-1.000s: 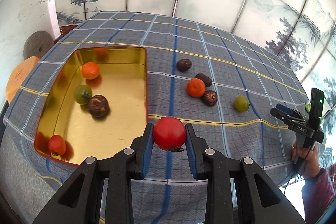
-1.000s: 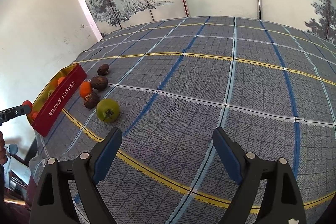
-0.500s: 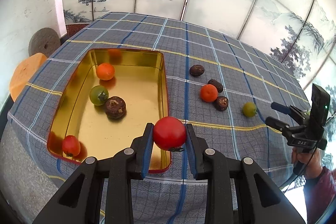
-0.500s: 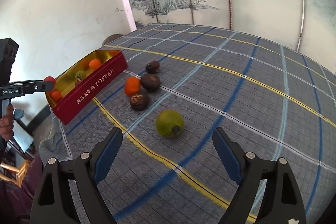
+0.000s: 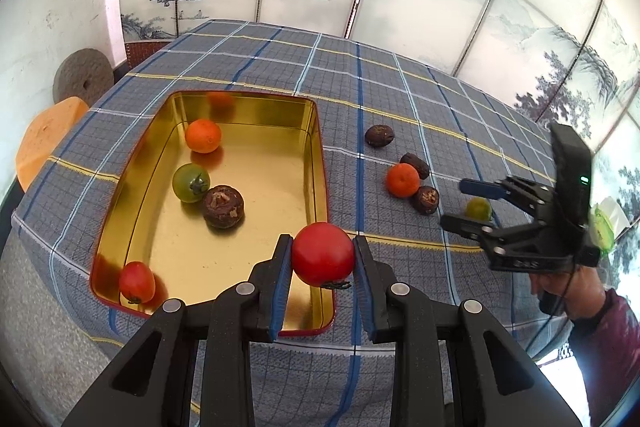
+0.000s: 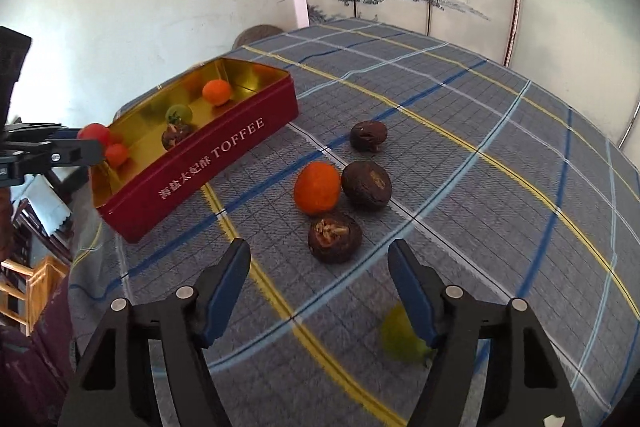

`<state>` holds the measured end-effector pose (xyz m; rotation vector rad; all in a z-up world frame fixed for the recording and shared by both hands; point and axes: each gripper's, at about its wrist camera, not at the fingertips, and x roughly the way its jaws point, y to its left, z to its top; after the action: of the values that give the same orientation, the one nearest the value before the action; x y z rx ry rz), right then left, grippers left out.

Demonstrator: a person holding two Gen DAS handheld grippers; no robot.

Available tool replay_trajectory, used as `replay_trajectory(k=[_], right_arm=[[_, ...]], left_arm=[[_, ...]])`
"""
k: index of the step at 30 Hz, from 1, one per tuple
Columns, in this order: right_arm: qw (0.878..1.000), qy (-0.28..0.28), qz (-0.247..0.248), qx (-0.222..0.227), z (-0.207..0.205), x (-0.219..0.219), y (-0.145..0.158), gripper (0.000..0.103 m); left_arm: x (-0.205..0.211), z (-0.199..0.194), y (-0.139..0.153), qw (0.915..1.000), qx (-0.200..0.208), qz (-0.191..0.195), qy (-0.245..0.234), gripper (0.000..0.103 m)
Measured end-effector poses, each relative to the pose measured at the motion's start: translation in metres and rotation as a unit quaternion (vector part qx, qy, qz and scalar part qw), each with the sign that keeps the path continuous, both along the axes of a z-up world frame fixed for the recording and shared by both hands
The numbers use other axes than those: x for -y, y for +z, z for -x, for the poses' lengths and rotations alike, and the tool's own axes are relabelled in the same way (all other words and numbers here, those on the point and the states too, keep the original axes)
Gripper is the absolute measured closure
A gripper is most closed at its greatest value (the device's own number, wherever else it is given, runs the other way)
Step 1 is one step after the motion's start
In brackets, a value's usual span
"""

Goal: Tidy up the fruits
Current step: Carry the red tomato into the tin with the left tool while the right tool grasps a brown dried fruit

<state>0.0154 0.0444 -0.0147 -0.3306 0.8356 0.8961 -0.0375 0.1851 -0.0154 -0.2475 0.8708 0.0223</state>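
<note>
Landmark: red toffee tin (image 5: 324,187), gold inside, on a blue plaid tablecloth (image 5: 360,99).

Inside the tin, left to right: small red tomato (image 5: 137,282) at the near left corner; green tomato (image 5: 191,183) touching a brown fruit (image 5: 223,206); an orange (image 5: 203,135) toward the far end.

Left gripper (image 5: 322,263): jaws narrow, clamped on a red tomato (image 5: 322,254), one pad against each side. The tomato hangs over the tin's near right corner, above the rim.

Right of the tin, on the cloth: a lone brown fruit (image 5: 379,135) farthest back; then a cluster of an orange (image 5: 402,180) flanked by two brown fruits (image 5: 415,165), (image 5: 426,199), the nearer one split at the top.

Right gripper (image 6: 319,277): jaws about half open and just closing, nothing pressed between the pads. It hovers right of the tin, past the cluster. A green fruit (image 6: 400,337), blurred, lies on the cloth below its right finger (image 6: 412,291), not between the pads. A hand (image 5: 560,293) in a dark red sleeve holds it.
</note>
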Motion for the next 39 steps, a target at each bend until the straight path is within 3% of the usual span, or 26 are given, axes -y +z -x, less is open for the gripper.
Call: replay_trajectory(k=[5,7,9,13,20,26,39], right_arm=[[1.000,-0.001,0.027,-0.016,-0.018,-0.017,-0.016,0.045],[0.999,0.003,0.041,-0.024,-0.023,-0.023,-0.023,0.061],[0.999,0.008,0.043,-0.019,-0.022,-0.026,-0.024,0.070],[0.999,0.000,0.032,-0.022,-0.011,-0.017,-0.018,0.071],[0.999,-0.011,-0.053,-0.006,0.050,0.031,0.028,0.071],[0.995,-0.024,-0.099,0.006,0.074,0.057,0.058,0.071],[0.993,-0.007,-0.113,0.021,0.092,0.050,0.076,0.071]], left_arm=[[-0.004,-0.006,0.001,1.0000,0.000,0.002,0.005,0.073],[-0.007,-0.008,-0.001,1.0000,-0.001,0.001,0.008,0.073],[-0.008,-0.008,-0.002,0.9999,-0.002,-0.001,0.012,0.073],[-0.013,-0.007,-0.005,0.9998,-0.005,-0.001,0.018,0.072],[-0.022,-0.001,-0.008,0.9996,-0.004,-0.006,0.028,0.072],[-0.033,0.006,-0.013,0.9990,-0.009,-0.008,0.042,0.072],[-0.042,-0.002,-0.029,0.9987,-0.023,-0.017,0.043,0.072]])
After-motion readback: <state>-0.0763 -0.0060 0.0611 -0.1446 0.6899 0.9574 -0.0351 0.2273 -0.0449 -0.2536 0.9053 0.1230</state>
